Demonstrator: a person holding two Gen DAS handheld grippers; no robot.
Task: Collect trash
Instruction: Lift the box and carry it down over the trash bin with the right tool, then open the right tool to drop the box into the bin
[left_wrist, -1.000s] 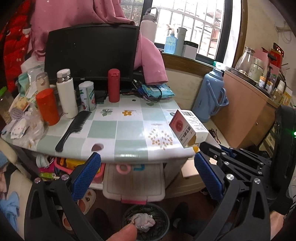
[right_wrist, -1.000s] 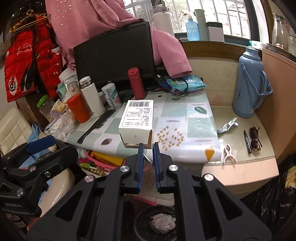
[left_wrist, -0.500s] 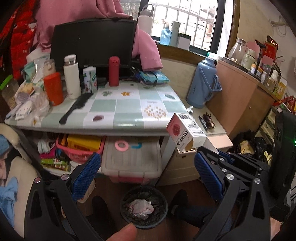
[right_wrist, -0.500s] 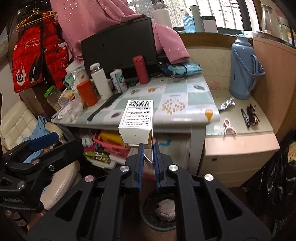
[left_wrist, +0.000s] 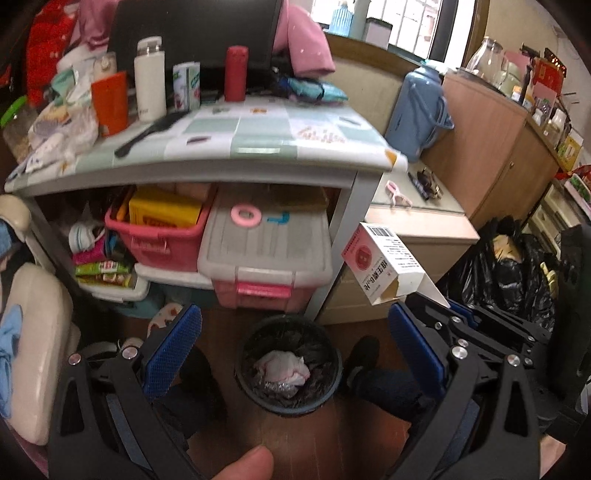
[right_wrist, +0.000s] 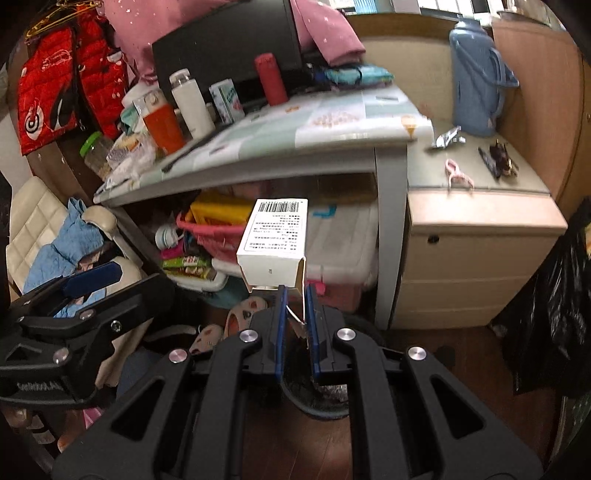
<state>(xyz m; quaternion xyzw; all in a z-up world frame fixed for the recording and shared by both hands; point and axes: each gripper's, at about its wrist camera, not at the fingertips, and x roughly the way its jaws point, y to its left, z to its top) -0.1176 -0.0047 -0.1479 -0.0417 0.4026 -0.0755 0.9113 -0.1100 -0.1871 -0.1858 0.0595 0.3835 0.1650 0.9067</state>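
Observation:
A white and pink medicine box (right_wrist: 275, 236) with a barcode hangs in the air, and my right gripper (right_wrist: 295, 295) is shut on its open end flap. The left wrist view shows the same box (left_wrist: 384, 264) at the right, above and to the right of a round black trash bin (left_wrist: 288, 369) on the wooden floor. Crumpled white paper (left_wrist: 282, 369) lies in the bin. My left gripper (left_wrist: 291, 354) stands wide open over the bin with nothing between its blue pads (left_wrist: 171, 354). In the right wrist view the bin (right_wrist: 325, 398) is mostly hidden behind my fingers.
A cluttered table (left_wrist: 236, 168) stands ahead with storage boxes (left_wrist: 266, 251) beneath it. A low cabinet (right_wrist: 476, 254) sits to its right, black bags (left_wrist: 509, 273) beyond it. A chair (right_wrist: 33, 229) is at the left. A thumb (left_wrist: 243, 461) shows at the bottom edge.
Both grippers have sunk from table height toward the floor. The box came down with the right gripper, and the bin now looms larger beneath the open left gripper.

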